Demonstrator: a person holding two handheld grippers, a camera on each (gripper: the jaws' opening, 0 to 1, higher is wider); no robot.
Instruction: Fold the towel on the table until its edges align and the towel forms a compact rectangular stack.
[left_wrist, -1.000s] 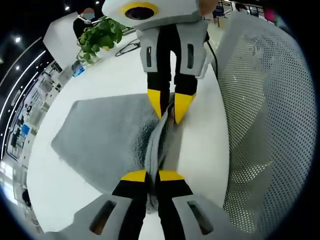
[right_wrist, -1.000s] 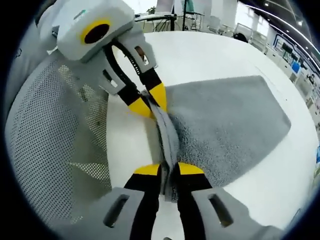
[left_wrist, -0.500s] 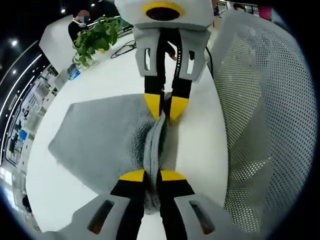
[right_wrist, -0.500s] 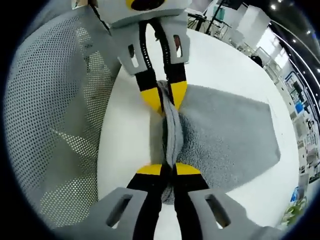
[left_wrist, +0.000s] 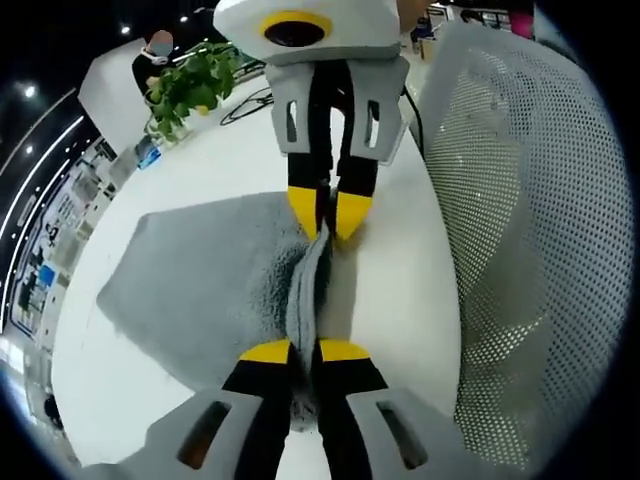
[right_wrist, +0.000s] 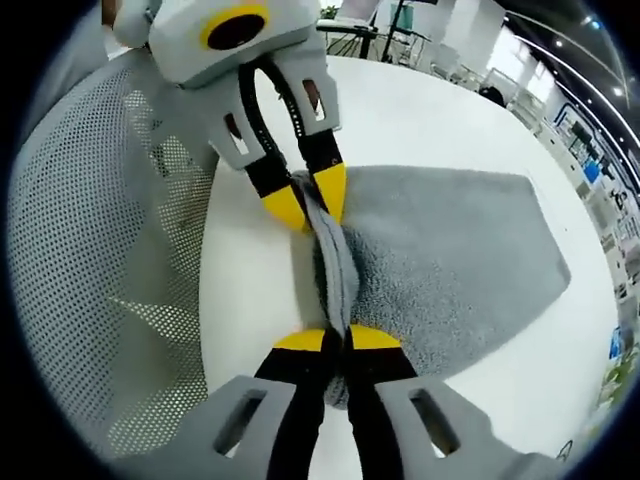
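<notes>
One grey towel (left_wrist: 200, 290), two tongs pinching its edge, one table (left_wrist: 400, 290)

1. The left gripper view looks along its own jaws, close above the white table (left_wrist: 400, 290), facing the right gripper (left_wrist: 329, 214).
2. The right gripper view looks back the opposite way, equally near, at the left gripper (right_wrist: 306, 204).
3. Both share the grey towel (left_wrist: 200, 280) edge stretched between them, the tabletop, and the mesh chair (right_wrist: 110, 250) alongside.
</notes>
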